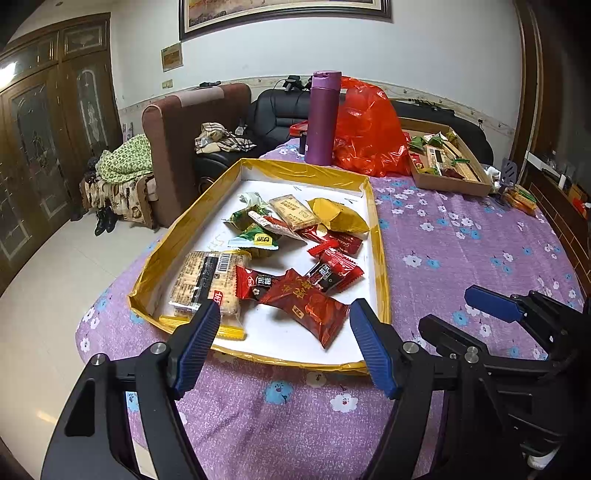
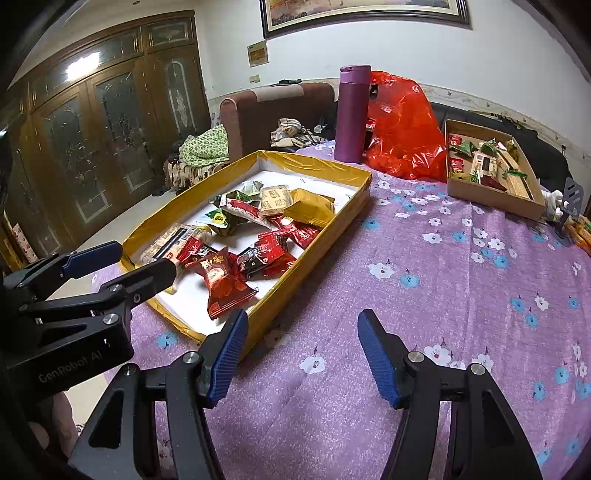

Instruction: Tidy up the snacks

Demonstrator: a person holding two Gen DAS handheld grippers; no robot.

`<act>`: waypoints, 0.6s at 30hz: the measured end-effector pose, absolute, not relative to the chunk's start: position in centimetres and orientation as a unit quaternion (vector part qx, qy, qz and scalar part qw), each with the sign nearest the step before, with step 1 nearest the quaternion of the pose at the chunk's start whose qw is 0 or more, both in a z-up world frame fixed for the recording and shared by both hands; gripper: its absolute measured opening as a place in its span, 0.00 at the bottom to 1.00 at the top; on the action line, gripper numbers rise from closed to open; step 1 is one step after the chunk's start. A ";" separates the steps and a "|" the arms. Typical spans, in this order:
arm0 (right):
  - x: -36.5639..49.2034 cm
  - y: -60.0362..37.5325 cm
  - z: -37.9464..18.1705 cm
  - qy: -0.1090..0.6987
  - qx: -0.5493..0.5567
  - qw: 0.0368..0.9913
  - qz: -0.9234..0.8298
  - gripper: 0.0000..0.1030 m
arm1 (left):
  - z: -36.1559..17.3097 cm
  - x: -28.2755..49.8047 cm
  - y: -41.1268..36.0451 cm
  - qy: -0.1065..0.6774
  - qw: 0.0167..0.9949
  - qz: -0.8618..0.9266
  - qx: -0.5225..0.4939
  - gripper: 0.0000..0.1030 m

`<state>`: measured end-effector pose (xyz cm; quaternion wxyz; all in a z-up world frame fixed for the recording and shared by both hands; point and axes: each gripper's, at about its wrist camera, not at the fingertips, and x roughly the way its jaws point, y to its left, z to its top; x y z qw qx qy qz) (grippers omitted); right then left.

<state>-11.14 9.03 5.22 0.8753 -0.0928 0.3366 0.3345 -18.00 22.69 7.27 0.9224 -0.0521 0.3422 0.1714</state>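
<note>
White walls carry a framed picture [image 1: 284, 13]. Dark wooden cabinets with glazed doors [image 2: 110, 147] line the left side. A brown armchair [image 1: 192, 140] and a black sofa [image 1: 280, 110] stand on the pale tiled floor [image 1: 55, 266].

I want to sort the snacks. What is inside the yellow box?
The yellow box holds loose wrapped snacks: a red packet, a cracker pack, green ones. They overlap, so any beneath are hidden.

Left gripper [image 1: 284, 343] fingers [image 1: 197, 345] spread wide, empty — hovering by yellow tray [image 1: 380, 236], snack packets [image 1: 306, 306] inside
</note>
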 end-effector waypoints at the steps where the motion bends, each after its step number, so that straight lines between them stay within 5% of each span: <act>1: -11.2 9.0 5.2 0.337 -0.093 0.875 0.334 0.61 | 7.3 -18.0 22.7 0.342 0.922 0.171 -0.052 0.71; 10: -11.5 8.7 5.1 0.336 -0.092 0.876 0.334 0.61 | 7.4 -18.3 22.7 0.338 0.923 0.174 -0.051 0.71; 15: -12.4 8.6 5.3 0.324 -0.102 0.877 0.341 0.61 | 9.7 -21.1 22.1 0.251 0.939 0.233 -0.039 0.72; 18: -13.1 8.5 5.6 0.314 -0.110 0.875 0.350 0.61 | 11.5 -23.2 21.6 0.203 0.945 0.255 -0.035 0.96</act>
